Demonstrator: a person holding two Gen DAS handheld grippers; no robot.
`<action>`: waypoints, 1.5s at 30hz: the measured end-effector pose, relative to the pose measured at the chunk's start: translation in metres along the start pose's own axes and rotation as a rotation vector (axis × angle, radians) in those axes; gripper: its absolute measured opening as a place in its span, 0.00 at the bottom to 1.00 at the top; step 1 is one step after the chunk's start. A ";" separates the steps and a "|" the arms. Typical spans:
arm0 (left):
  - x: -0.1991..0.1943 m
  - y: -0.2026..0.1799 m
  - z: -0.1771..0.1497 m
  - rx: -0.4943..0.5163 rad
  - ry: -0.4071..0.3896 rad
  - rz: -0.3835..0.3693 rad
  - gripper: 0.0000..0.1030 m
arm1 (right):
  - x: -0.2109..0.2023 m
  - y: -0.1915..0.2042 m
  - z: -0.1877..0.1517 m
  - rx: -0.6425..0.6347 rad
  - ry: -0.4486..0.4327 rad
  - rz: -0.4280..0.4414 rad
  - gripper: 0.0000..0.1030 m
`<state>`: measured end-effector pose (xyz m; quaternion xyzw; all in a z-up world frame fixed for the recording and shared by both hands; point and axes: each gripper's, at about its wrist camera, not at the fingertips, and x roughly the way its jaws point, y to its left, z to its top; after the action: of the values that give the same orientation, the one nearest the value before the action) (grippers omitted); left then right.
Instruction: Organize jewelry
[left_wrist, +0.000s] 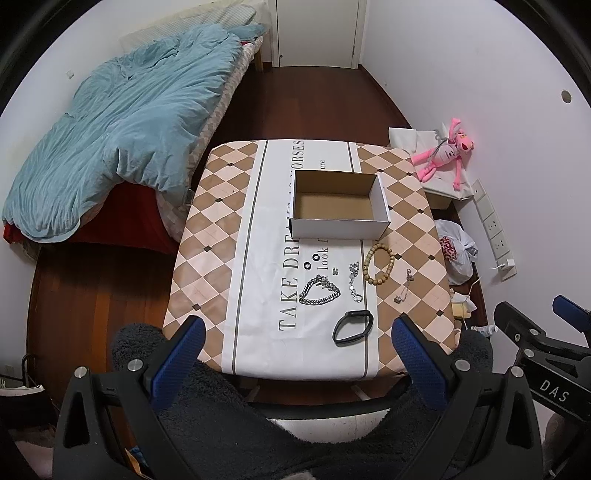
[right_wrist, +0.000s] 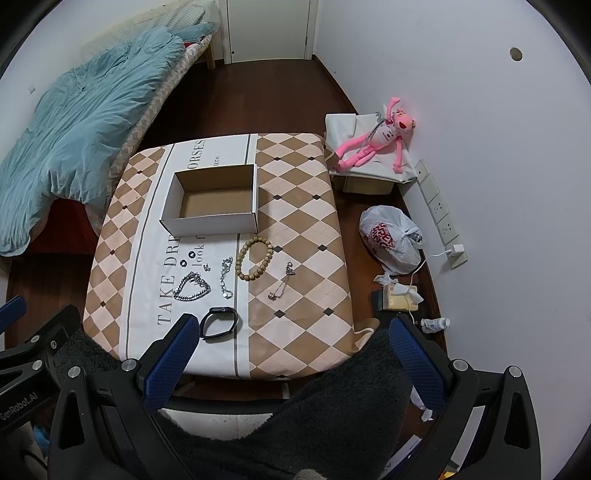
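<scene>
An empty open cardboard box (left_wrist: 340, 205) (right_wrist: 212, 203) sits mid-table. In front of it lie a wooden bead bracelet (left_wrist: 380, 264) (right_wrist: 255, 258), a thick silver chain (left_wrist: 319, 290) (right_wrist: 192, 287), a thin silver bracelet (left_wrist: 354, 282) (right_wrist: 225, 277), a fine chain (left_wrist: 403, 286) (right_wrist: 282, 284), two small black rings (left_wrist: 311, 260) (right_wrist: 187, 258), a tiny earring (left_wrist: 335, 271) and a black band (left_wrist: 352, 326) (right_wrist: 219, 322). My left gripper (left_wrist: 299, 354) is open and empty above the table's near edge. My right gripper (right_wrist: 291, 354) is open and empty, right of the left one.
The table wears a checked cloth (left_wrist: 221, 221) (right_wrist: 303, 221). A bed with a blue duvet (left_wrist: 122, 129) stands to the left. A pink plush toy (right_wrist: 373, 142), a plastic bag (right_wrist: 391, 236) and wall sockets (right_wrist: 441, 214) are on the right.
</scene>
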<state>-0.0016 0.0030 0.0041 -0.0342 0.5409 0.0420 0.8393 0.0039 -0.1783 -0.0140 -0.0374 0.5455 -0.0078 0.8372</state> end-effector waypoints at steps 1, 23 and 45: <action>0.000 0.000 0.000 0.000 0.000 0.000 1.00 | 0.000 0.000 0.000 0.002 0.000 0.003 1.00; -0.001 -0.003 0.009 0.003 -0.009 0.005 1.00 | -0.005 -0.001 0.006 0.012 -0.034 0.005 1.00; -0.003 -0.004 0.018 -0.001 -0.018 0.003 1.00 | -0.010 -0.002 0.008 0.016 -0.054 0.008 1.00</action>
<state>0.0140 0.0007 0.0140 -0.0332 0.5334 0.0438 0.8441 0.0070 -0.1788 -0.0013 -0.0288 0.5228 -0.0079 0.8519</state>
